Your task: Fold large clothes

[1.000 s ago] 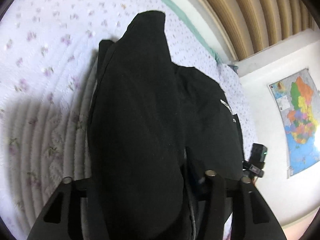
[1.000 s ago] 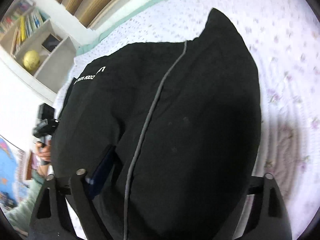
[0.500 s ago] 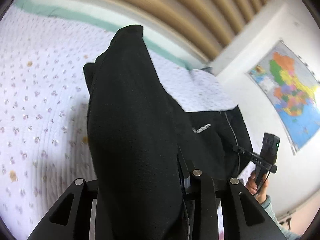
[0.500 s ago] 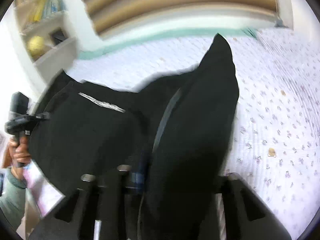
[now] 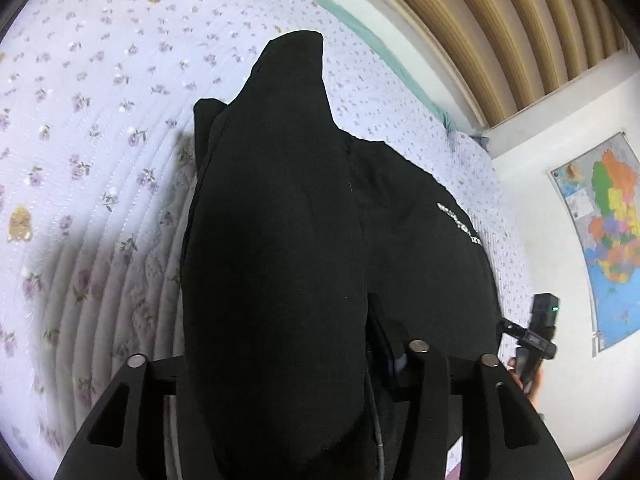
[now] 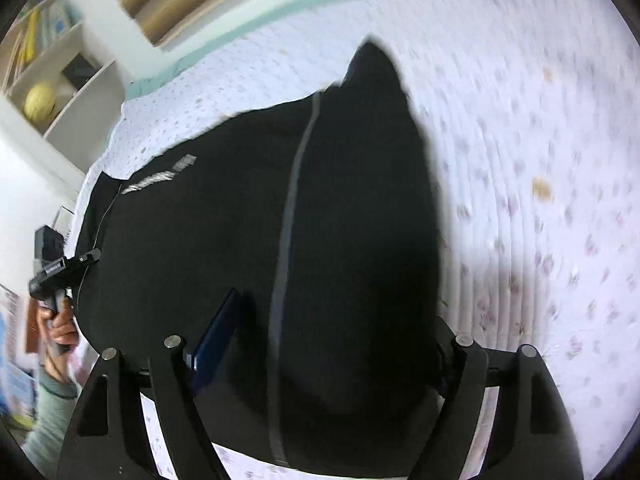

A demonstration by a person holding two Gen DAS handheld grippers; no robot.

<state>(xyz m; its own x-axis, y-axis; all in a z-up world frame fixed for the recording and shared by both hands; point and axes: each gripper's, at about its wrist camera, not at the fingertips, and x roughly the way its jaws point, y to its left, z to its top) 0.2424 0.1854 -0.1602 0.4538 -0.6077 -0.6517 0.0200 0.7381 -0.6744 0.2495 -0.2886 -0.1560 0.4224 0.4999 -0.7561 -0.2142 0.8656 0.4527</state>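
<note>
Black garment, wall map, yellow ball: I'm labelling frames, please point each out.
Black garment (image 5: 276, 264), left wrist view, on its raised fold.
Wall map (image 5: 608, 240), left wrist view, on its coloured middle.
Yellow ball (image 6: 40, 100), right wrist view, on its centre.

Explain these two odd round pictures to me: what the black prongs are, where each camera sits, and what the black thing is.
A person holds a hand tool with a two-fingered claw in each hand; each has a wide-angle camera looking along its fingers. One picture is from the left claw, one from the right claw. Each also shows the other tool at its edge. A black garment lies on a flowered bedspread, a fold of it between each claw's fingers. Both claws are opening, so neither looks clamped.
</note>
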